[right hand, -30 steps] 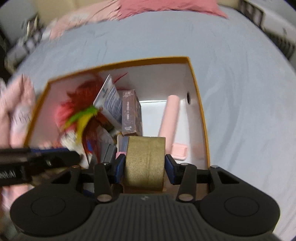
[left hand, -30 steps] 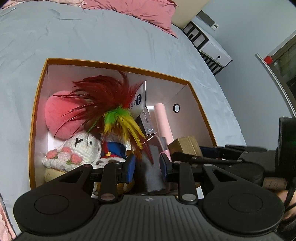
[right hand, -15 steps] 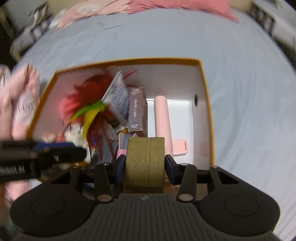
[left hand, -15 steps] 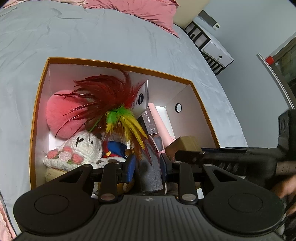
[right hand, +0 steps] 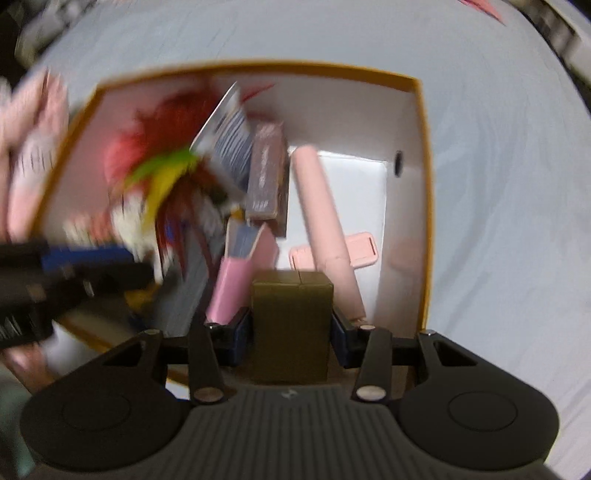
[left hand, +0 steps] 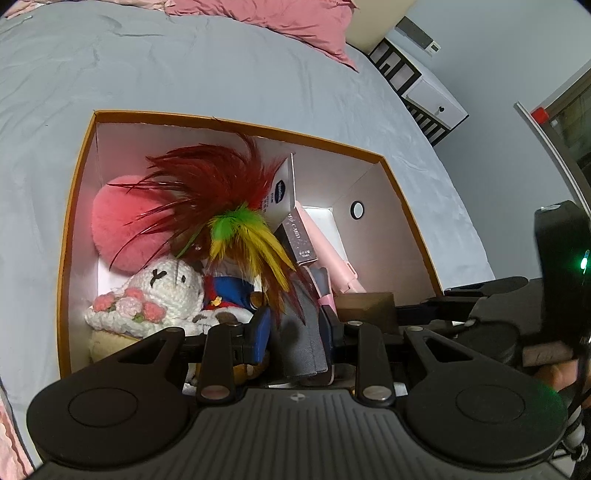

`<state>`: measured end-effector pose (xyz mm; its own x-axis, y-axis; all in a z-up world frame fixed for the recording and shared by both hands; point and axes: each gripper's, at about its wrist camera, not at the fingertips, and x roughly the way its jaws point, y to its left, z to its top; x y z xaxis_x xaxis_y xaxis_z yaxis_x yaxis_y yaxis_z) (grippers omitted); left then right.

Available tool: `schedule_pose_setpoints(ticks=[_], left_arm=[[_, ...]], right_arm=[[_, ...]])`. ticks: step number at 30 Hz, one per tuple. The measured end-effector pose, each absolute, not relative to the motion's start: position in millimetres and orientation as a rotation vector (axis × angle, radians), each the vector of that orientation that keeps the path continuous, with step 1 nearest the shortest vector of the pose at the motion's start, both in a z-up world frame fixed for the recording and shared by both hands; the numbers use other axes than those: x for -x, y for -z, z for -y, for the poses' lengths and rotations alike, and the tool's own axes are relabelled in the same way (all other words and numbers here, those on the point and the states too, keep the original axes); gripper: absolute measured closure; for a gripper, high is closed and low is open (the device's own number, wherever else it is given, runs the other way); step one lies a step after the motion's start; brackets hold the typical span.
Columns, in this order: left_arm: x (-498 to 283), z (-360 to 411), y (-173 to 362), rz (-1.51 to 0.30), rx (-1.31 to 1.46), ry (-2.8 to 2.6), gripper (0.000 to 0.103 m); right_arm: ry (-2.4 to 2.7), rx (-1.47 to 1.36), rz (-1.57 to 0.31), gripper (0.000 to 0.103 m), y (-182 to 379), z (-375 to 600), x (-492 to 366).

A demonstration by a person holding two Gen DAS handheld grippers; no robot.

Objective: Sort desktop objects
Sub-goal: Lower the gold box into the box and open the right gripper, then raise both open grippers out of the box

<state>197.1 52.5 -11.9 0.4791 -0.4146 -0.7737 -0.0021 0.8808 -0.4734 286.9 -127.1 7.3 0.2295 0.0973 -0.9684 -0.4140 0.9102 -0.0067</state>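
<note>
An orange-rimmed box [left hand: 79, 173] [right hand: 424, 177] sits on a grey bed. Inside lie a feather toy [left hand: 229, 206], a pink pompom [left hand: 114, 221], a crocheted white bunny [left hand: 166, 288], a doll in blue, a pink tube [right hand: 325, 221] and small cartons. My left gripper [left hand: 295, 328] is over the box's near edge, its jaws around a grey fabric item [left hand: 306, 332]. My right gripper [right hand: 291, 328] is shut on a gold-brown box [right hand: 291, 325] above the box's near right part; that gold-brown box also shows in the left wrist view [left hand: 365, 306].
A pink pillow [left hand: 280, 22] lies at the head of the bed. A white and black cabinet [left hand: 417, 85] stands by the wall at the right. A pink flat tag [right hand: 362, 251] lies on the box floor beside the tube.
My right gripper has moved forward and lower over the box with the gold-brown box in it; its view is blurred. The left gripper has stayed almost still.
</note>
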Motion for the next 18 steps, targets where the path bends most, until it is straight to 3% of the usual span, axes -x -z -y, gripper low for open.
schedule_pose_setpoints(ticks=[8,16,18], left_arm=[[-197,-54,11,-1.047,0.450,0.264,0.071],[-198,-54,12,-1.052,0.447,0.267,0.071],[-198,-53,12,-1.052,0.442,0.271,0.071]], right_arm=[[-0.402,0.303,-1.412,0.056,-11,127,-309],[-0.408,0.232,-1.394,0.055,-22,138,-314],[-0.405,0.206,-1.393,0.073,-23,141,-313]])
